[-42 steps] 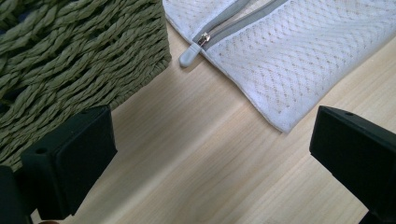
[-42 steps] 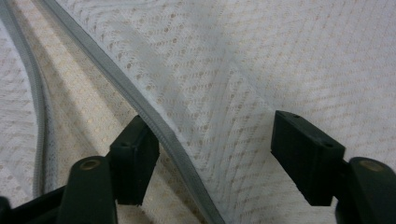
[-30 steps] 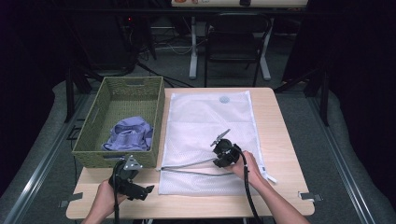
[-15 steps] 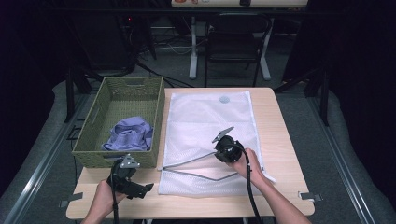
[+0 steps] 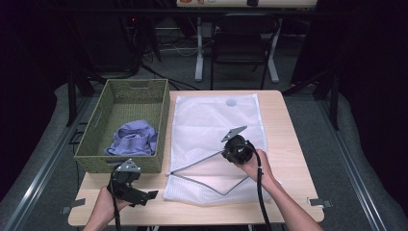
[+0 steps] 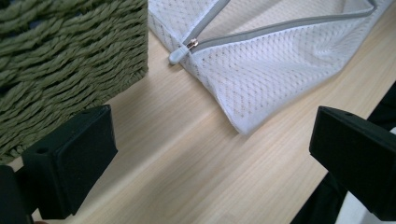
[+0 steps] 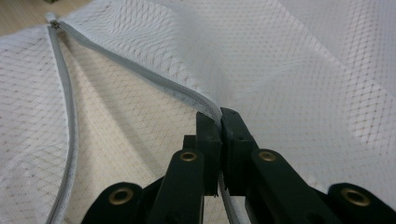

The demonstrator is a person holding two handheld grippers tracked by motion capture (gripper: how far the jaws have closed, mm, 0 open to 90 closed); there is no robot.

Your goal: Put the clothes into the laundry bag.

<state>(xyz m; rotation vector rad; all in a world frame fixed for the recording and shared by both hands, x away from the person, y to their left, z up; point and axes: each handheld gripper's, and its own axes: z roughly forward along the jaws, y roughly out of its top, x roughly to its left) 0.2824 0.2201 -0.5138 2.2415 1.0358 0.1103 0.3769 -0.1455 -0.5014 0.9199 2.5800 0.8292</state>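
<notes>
While our right tool (image 7: 219, 122) is clenched on the grey zipper edge (image 7: 140, 72) of the white mesh laundry bag (image 5: 216, 125), our left tool (image 6: 210, 154) stands wide open and holds nothing. In the right gripper view the two black jaws rise from the bottom middle of the frame and meet with the zipper tape pinched between their tips; the upper flap of mesh is lifted there, and the other zipper edge runs down the left of the frame on the lower layer. Both edges meet at the zipper pull (image 7: 53, 21) in the upper left corner.

From the high view we see the right tool (image 5: 230, 153) at the middle of the frame, over the lower half of the bag, our right hand (image 5: 253, 163) behind it. The bag lies flat on the wooden surface (image 5: 284, 120), its mouth spread into a grey V that opens toward the right.

The left tool (image 5: 149, 195) sits at the lower left of the high view, just above the bare surface, in front of the green woven basket (image 5: 96, 139) and apart from the bag. In the left gripper view its jaws stand at the far left and far right of the frame, with the basket wall (image 6: 65, 65) at the upper left and the bag's corner with the zipper pull (image 6: 180, 52) ahead between them. A bluish-purple cloth (image 5: 132, 138) lies bunched in the basket's near end.
</notes>
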